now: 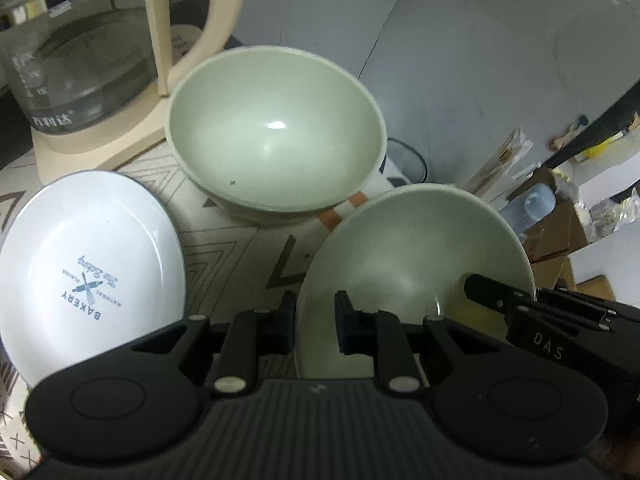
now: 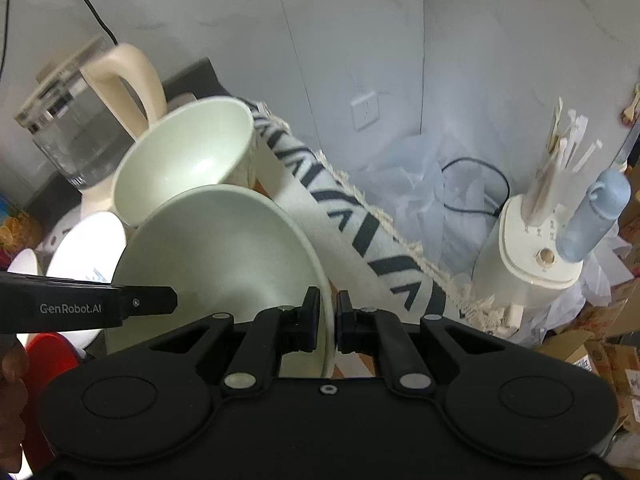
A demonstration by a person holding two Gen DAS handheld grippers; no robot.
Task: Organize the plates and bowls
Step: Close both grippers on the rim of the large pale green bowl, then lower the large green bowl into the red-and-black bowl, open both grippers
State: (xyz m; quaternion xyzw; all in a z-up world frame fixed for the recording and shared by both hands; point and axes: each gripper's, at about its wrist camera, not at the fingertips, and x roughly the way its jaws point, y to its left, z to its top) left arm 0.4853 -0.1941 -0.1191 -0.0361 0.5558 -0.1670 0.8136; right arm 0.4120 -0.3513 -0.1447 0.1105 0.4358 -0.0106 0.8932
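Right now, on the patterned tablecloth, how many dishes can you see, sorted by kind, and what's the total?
Pale green bowls: 2, the far bowl by the kettle and the near bowl, whose rim both the left gripper and right gripper clamp.
White bakery plate: 1.
Total: 3 dishes.
A white shape at the right wrist view's left edge is too unclear to count.
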